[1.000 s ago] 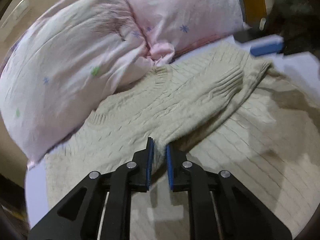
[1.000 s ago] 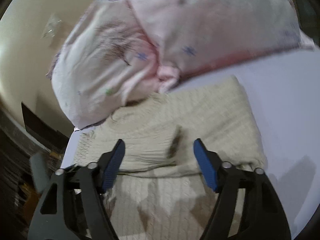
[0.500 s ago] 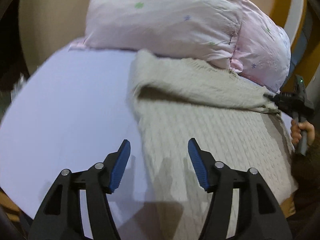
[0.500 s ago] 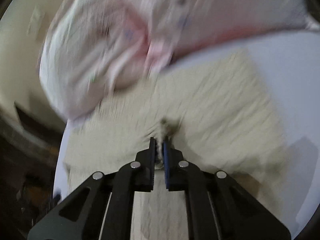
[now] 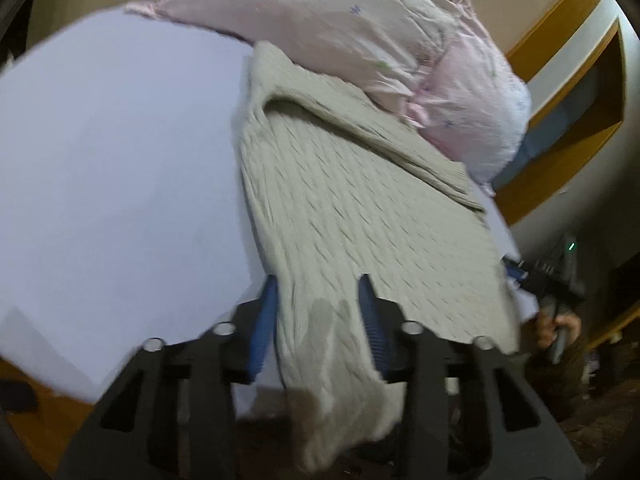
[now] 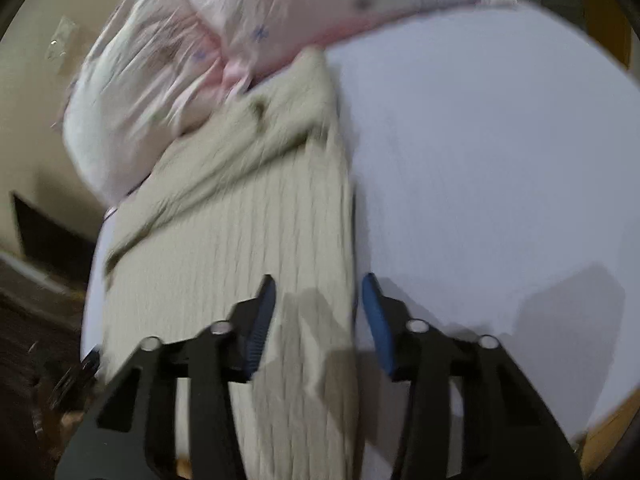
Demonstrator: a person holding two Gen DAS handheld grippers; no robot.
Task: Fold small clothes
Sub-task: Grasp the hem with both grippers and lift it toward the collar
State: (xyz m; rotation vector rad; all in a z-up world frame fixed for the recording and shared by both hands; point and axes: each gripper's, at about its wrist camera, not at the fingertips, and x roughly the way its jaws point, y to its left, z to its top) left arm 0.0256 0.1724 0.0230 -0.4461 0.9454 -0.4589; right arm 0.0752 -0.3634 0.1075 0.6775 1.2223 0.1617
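Observation:
A beige cable-knit sweater (image 5: 360, 216) lies on a pale lilac sheet (image 5: 120, 160), its sleeves folded across the upper body. Its bottom hem hangs over the near edge of the surface. My left gripper (image 5: 318, 284) is open, its jaws either side of the hem's left corner. In the right wrist view the sweater (image 6: 248, 232) runs up the middle. My right gripper (image 6: 318, 284) is open over the hem's right edge. In the left wrist view the right gripper (image 5: 536, 276) shows at the sweater's far side. Both views are motion-blurred.
Pink-and-white pillows (image 5: 360, 40) lie against the sweater's collar end, also in the right wrist view (image 6: 240, 40). A wooden frame (image 5: 560, 140) stands at the right. Bare sheet (image 6: 480, 160) spreads right of the sweater.
My left gripper let go of the sleeve, opened and came to the hem's left corner. My right gripper shut on the fabric half a second ago, then opened and came back to the hem.

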